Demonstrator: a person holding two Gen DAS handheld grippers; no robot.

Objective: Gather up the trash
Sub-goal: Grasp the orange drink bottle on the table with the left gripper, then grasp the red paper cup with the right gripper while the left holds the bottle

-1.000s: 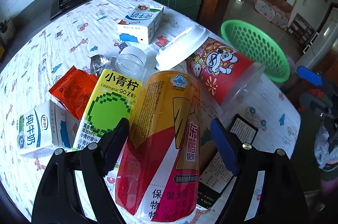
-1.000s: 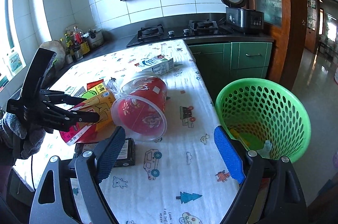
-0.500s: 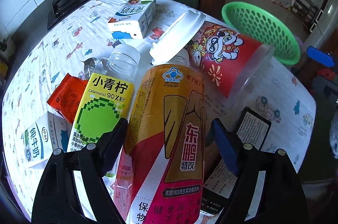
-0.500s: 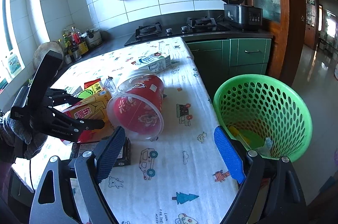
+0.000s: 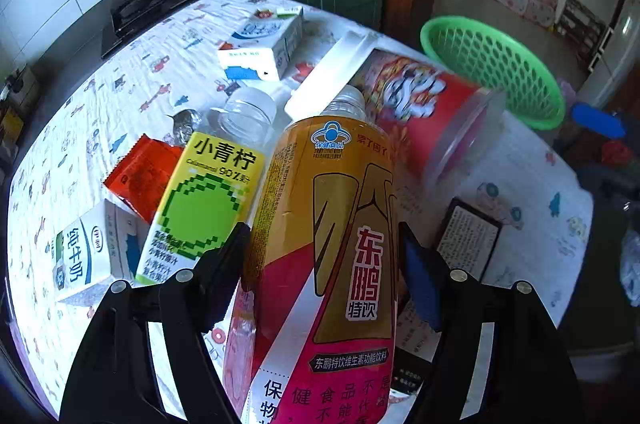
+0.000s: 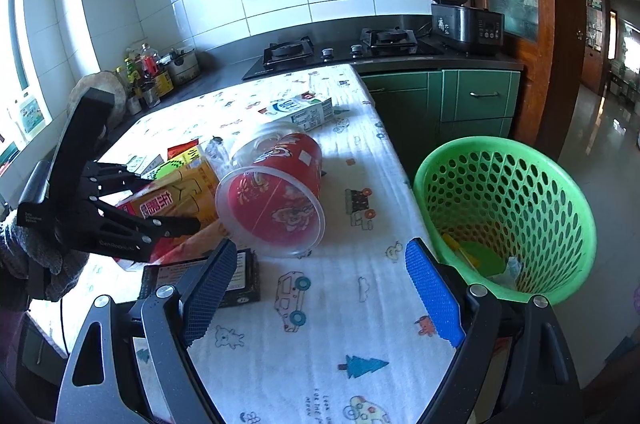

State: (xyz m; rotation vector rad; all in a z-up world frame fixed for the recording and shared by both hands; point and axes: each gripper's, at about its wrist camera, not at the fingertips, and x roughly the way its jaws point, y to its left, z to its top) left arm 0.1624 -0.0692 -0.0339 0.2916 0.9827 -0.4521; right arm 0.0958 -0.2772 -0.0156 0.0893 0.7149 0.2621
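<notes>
**Trash bottle pinched, basket waits to the right**

Trash in hand is the orange-and-red drink bottle [image 5: 332,264]: the left tool [image 5: 324,252] has its two fingers pressed against the bottle's sides, pinching it low on the label, neck pointing away. Whether it has cleared the counter [image 6: 320,344] cannot be told. The right tool [image 6: 316,288] is spread with nothing between its fingers, hovering over the near part of the counter.

Just left of the held bottle lies a yellow-green calamansi bottle [image 5: 208,191], then a red wrapper [image 5: 140,175] and a milk carton [image 5: 88,256]. To its right lies a tipped red noodle cup [image 5: 420,115], mouth toward the near edge, and a black box [image 5: 468,240]; a second carton [image 5: 264,47] sits farther off.

To do this step well, I judge the bottle should be raised straight before swinging right, so it does not knock the cup, then carried over the rim of the green basket [image 6: 504,207] before letting go.

Only the right wrist view shows inside the basket, where some scraps already lie, and the left tool from the side. Only the left view shows the grip itself and the label.
</notes>
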